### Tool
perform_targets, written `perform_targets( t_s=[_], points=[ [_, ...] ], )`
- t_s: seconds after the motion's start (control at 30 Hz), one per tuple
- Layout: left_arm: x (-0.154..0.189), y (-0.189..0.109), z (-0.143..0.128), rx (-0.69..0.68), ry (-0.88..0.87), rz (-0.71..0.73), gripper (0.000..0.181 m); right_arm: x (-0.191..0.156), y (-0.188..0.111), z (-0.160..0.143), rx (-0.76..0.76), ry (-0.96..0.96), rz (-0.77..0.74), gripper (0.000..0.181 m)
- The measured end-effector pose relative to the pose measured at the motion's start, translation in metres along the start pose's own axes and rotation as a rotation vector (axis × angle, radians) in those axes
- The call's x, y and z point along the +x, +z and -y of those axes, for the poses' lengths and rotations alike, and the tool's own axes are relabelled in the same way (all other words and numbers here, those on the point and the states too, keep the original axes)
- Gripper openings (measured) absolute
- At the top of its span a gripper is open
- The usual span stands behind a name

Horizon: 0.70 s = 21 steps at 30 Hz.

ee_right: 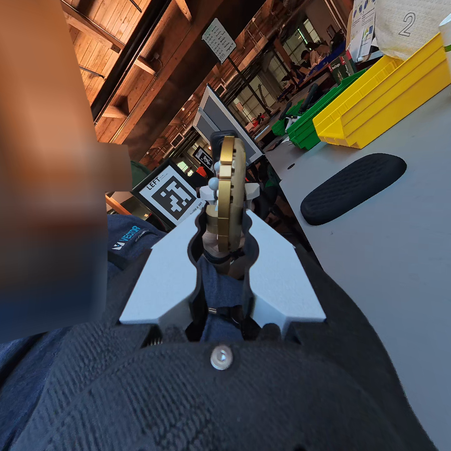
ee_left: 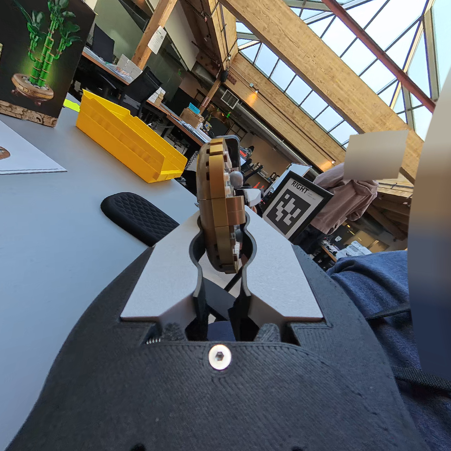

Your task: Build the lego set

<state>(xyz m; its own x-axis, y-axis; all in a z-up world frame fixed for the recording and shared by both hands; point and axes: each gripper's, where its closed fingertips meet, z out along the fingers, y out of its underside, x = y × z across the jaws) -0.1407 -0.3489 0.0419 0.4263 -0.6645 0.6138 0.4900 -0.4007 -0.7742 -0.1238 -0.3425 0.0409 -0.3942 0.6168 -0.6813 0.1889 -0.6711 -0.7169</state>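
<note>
- You have the gold round base [ee_left: 217, 207] lifted off the grey table [ee_left: 61, 219] and turned on edge, held between both tools.
- Your left gripper [ee_left: 223, 227] is clamped on its rim from one side; the fingers [ee_left: 170, 263] press on the thin edge near the stacked gold bricks.
- Your right gripper [ee_right: 224, 224] looks clamped on the same base [ee_right: 229, 195] from the opposite side, the other tool's white tips showing just beyond it.
- Judge it as light and stiff, but made of many small pressed-together bricks, so it is likely to split along its seams if you twist the two tools against each other.
- The smooth curved gold rim is probably slippery under hard plastic fingers; a grip on the flatter stacked part near the middle should hold better than one on the bare curve.
- The small grey balls [ee_left: 236, 177] and white studs on the face stick out and look easy to knock loose; keep the fingers off them.
- Squeeze only enough to stop sliding, since pressure across the disc's thin edge could pop the ring pieces.
- The yellow bin [ee_left: 127, 141], the black wrist rest [ee_left: 139, 217] and the set's box [ee_left: 41, 58] stand on the table, well apart from the base.
</note>
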Motion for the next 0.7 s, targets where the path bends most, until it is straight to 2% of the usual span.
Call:
perform_targets(
  t_s=[0.3, 0.7],
  points=[
    [0.007, -0.001, -0.002, -0.012, 0.082, 0.031, 0.023, -0.005, 0.0, 0.0, 0.017, -0.057, 0.031, 0.027],
    [0.024, -0.004, 0.004, 0.04, 0.194, -0.029, 0.022, -0.022, 0.005, 0.0, 0.033, -0.216, 0.048, 0.029]
  ],
)
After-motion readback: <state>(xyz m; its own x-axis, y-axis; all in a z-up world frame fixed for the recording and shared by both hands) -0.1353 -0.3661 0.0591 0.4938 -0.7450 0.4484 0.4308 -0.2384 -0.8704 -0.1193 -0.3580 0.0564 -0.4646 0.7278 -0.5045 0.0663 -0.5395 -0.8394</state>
